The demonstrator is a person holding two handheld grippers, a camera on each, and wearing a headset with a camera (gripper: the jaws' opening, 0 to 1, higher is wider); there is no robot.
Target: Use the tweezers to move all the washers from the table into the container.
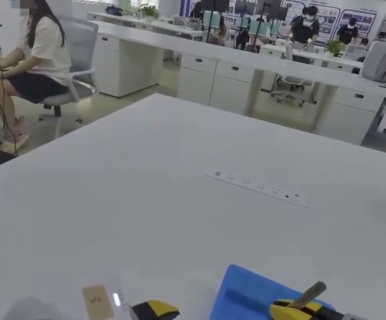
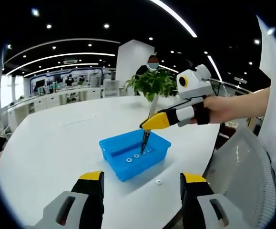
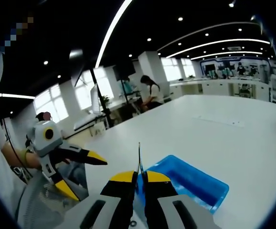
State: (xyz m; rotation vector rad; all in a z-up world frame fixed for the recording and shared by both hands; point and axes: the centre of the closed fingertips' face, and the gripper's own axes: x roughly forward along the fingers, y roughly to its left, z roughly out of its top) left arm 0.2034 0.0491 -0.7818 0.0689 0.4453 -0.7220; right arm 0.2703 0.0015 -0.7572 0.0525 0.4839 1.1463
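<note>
**Tweezers point down into the container**

Head view: your right hand-held gripper (image 1: 293, 309) sits at the lower edge by the blue container (image 1: 243, 293) on a white desk (image 1: 146, 200) in an open office.

Left gripper view: the tweezers (image 2: 146, 131) stand near upright, tips down among the washers (image 2: 137, 156) in the container. A lone washer (image 2: 159, 182) lies on the desk just beside it. Your left hand-held gripper (image 2: 142, 177) gapes wide, empty.

Right gripper view: the jaws clamp the tweezers, which run straight ahead.
</note>
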